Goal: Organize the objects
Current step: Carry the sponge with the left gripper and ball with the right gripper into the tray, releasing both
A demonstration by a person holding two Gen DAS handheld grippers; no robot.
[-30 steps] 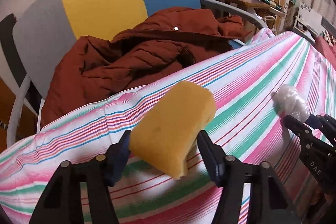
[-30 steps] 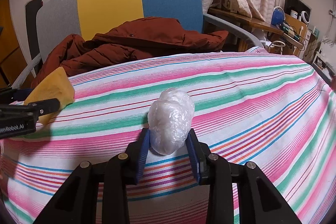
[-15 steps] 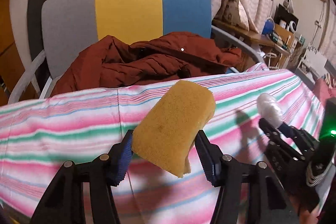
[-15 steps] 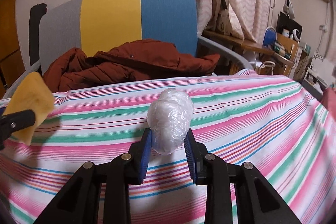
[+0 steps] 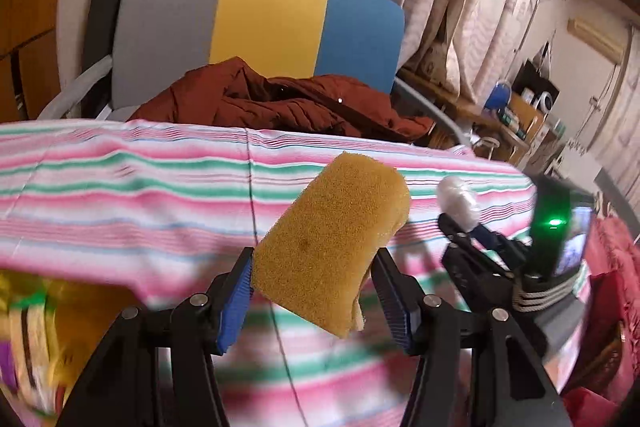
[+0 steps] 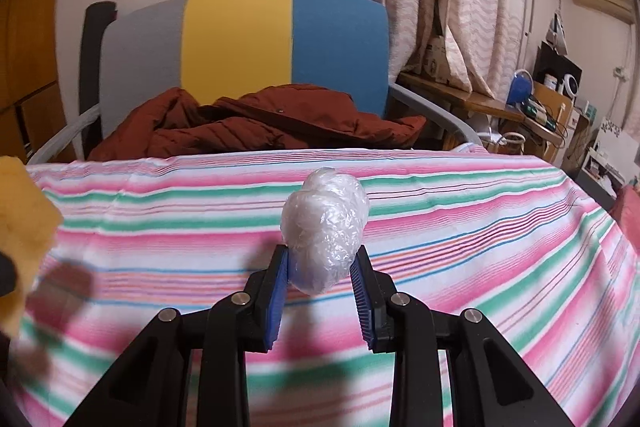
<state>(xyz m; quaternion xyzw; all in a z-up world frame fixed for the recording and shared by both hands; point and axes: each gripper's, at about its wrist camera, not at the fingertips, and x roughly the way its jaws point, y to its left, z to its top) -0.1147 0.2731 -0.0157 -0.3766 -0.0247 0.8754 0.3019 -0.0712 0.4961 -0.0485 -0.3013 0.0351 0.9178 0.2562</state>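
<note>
Striped cloth [image 6: 440, 227] below: left gripper [image 5: 314, 291] pinches a yellow sponge [image 5: 332, 243]; right gripper [image 6: 320, 291] clamps a plastic-wrap ball [image 6: 324, 227].

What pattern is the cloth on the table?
The cloth has pink, green, white and thin blue stripes, clearest in the right wrist view.

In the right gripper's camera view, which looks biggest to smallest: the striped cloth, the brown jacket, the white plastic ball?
Largest to smallest, as they look:
1. striped cloth
2. brown jacket
3. crumpled white plastic ball

The ball sits nearest the camera, so it looks larger than it would at the jacket's distance.
</note>
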